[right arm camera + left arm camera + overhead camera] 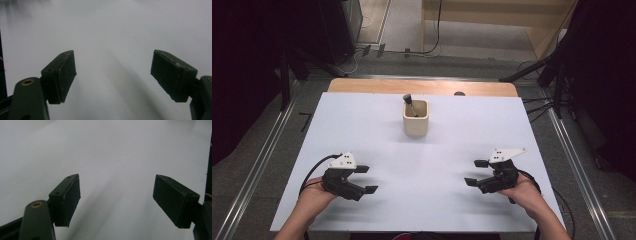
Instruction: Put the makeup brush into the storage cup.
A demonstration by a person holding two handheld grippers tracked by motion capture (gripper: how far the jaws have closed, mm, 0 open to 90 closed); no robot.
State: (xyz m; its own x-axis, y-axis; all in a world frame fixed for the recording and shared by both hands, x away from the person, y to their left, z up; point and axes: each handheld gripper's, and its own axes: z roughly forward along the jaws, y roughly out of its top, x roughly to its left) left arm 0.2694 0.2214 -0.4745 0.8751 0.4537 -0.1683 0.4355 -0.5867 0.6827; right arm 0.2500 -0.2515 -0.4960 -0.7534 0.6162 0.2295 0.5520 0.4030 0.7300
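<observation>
Left gripper (pixel 365 179): held in the person's left hand (pixel 314 196) at the near left of the table, jaws spread wide with nothing between them; in the left gripper view (pixel 116 201) the two black pads stand far apart over bare white surface.
Right gripper (pixel 476 172): held in the person's right hand (pixel 521 191) at the near right, jaws likewise spread wide and empty; the right gripper view (pixel 113 79) shows both pads apart above the plain white sheet.
Table (pixel 362 125): covered by a white sheet; a strip of bare wood shows along its far edge.
Cup (pixel 416 119): a cream, square-sided holder standing upright on the far middle of the white sheet, well apart from both grippers and roughly midway between them across the table.
Tool in the cup (pixel 409 103): a slim dark-headed stick leaning in the cup, its head poking above the rim towards the far left; what kind of tool it is cannot be told.
Grey plates: one three-cornered plate sits on top of each gripper, pale against the black bodies.
Cables: a black cable trails from each gripper back towards the person.
</observation>
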